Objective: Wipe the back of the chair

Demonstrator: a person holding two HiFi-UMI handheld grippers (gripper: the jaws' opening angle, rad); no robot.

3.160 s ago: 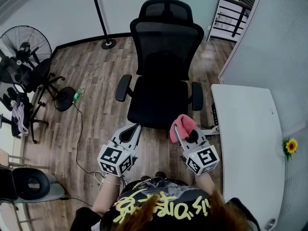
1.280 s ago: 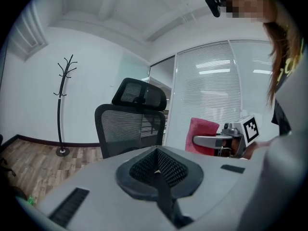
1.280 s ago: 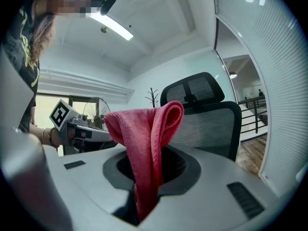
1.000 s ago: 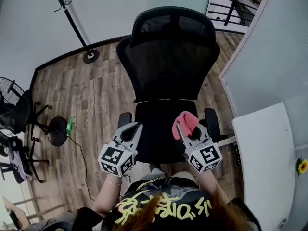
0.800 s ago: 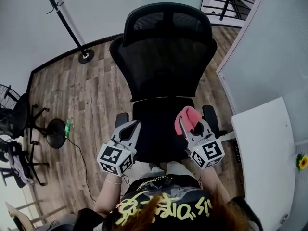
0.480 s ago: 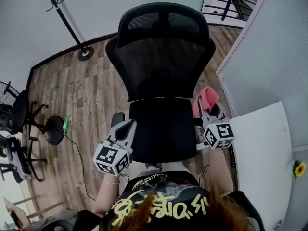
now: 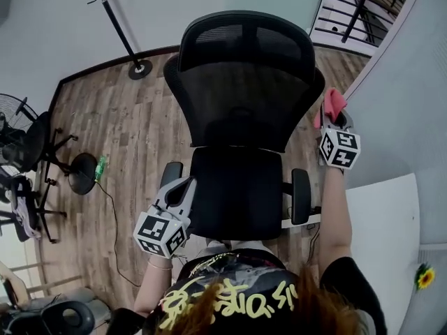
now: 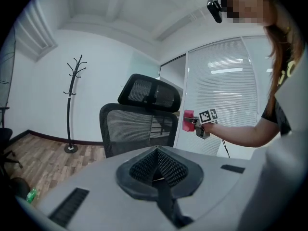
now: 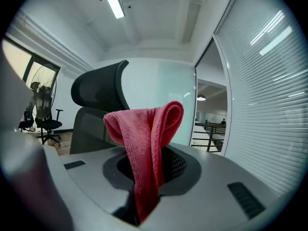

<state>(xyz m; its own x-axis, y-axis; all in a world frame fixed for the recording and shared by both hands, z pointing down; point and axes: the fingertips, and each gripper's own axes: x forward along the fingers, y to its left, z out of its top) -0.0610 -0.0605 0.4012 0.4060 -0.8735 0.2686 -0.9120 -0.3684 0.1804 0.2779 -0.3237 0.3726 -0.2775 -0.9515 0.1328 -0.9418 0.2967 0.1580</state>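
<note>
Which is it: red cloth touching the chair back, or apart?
Apart. The left gripper view shows pale wall between the red cloth and the chair back edge.

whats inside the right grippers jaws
A folded pink cloth sticks up out of the right gripper, which is shut on it. The pinched lower end of the cloth is hidden down between the jaws.

Bright even ceiling light [image 9: 114, 1], fisheye bending at edges, soft shadows

The left claw [image 8: 156, 165], jaws together, faces the chair [image 8: 137, 129], a pink cloth [image 8: 188, 121] beside its back.
</note>
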